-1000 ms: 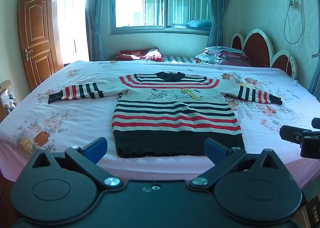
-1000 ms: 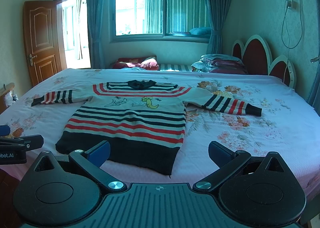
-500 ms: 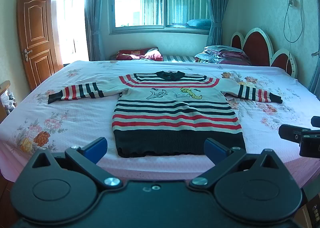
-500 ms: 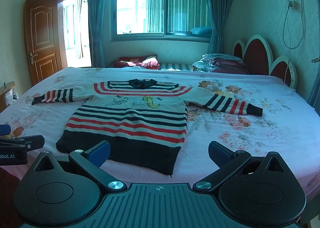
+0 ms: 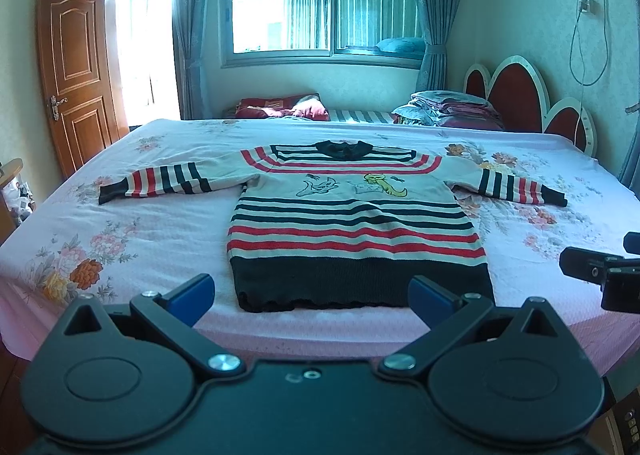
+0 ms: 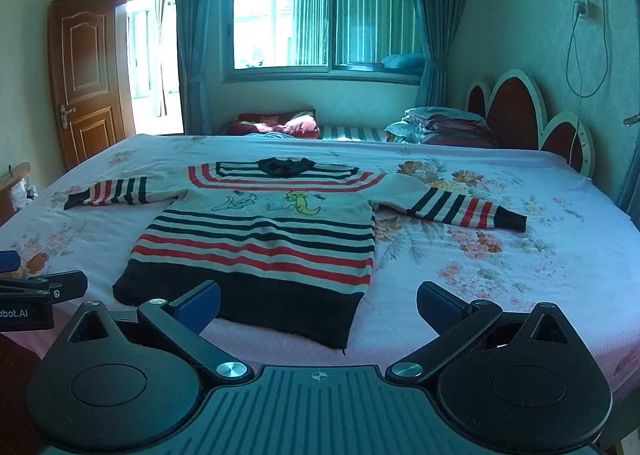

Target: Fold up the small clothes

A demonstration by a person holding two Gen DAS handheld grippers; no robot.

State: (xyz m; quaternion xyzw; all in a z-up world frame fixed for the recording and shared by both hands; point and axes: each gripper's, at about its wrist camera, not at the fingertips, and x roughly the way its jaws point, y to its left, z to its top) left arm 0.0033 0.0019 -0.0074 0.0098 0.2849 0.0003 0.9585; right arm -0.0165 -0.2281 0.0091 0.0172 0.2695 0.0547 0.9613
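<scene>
A small striped sweater [image 5: 352, 215] [image 6: 260, 239], red, black and cream with a cartoon print and a dark hem, lies flat on the bed with both sleeves spread out. My left gripper [image 5: 312, 297] is open, hovering short of the hem near the bed's front edge, holding nothing. In the right wrist view my right gripper [image 6: 318, 305] is open too, in front of the hem's right corner, nothing between its blue pads [image 6: 198, 307]. Each gripper shows at the edge of the other's view.
The bed [image 5: 120, 231] has a pink floral sheet. Folded bedding [image 5: 452, 109] and a red bundle [image 5: 280, 105] sit at the far side by the headboard [image 5: 520, 95]. A wooden door [image 5: 72, 75] stands open at the left.
Both views have shifted only slightly; the grippers stay open and the sweater has not moved.
</scene>
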